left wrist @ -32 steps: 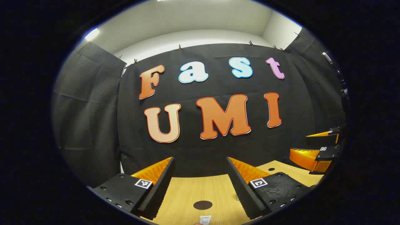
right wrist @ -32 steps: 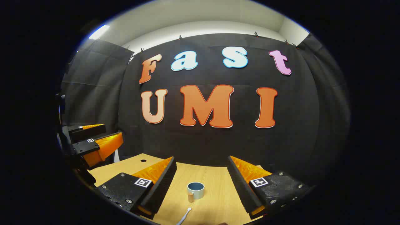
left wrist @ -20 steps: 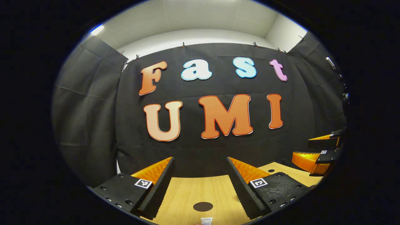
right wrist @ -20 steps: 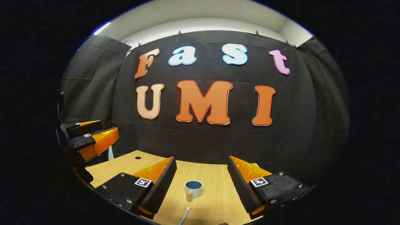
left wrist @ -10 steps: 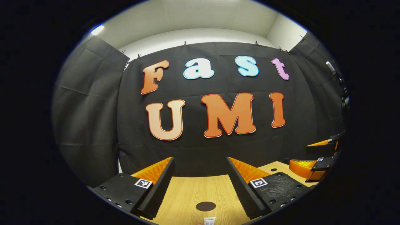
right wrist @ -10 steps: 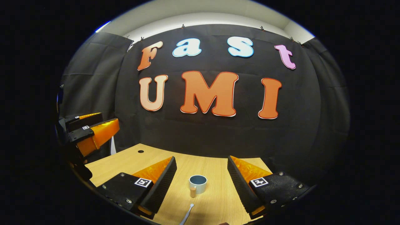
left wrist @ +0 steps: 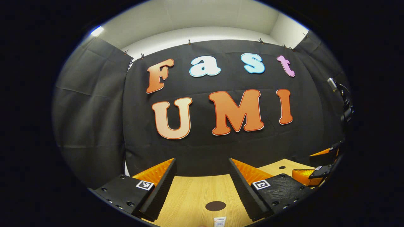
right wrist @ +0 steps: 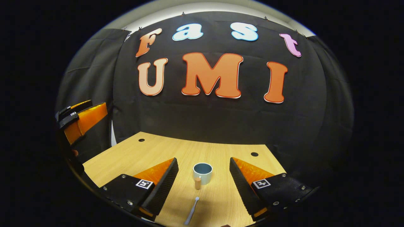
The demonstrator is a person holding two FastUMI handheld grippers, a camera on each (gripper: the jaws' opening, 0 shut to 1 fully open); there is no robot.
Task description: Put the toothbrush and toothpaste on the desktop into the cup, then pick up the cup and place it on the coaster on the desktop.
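In the right gripper view a pale blue cup with a wooden handle stands upright on the wooden desktop, ahead of my open right gripper. A white toothbrush lies on the desktop nearer to me, between the fingers' bases. In the left gripper view a dark round coaster lies on the desktop between the fingers of my open left gripper. The end of a white toothpaste tube peeks in at the bottom edge. Neither gripper holds anything.
The left gripper hangs at the left edge of the right gripper view, above the desktop's left side. The right gripper appears low at the right edge of the left gripper view. Small dark holes mark the desktop's far corners.
The right gripper has tilted downward, so more desktop and the cup show higher between its fingers. The left gripper has turned slightly left; the coaster drifted right. Both stayed open.
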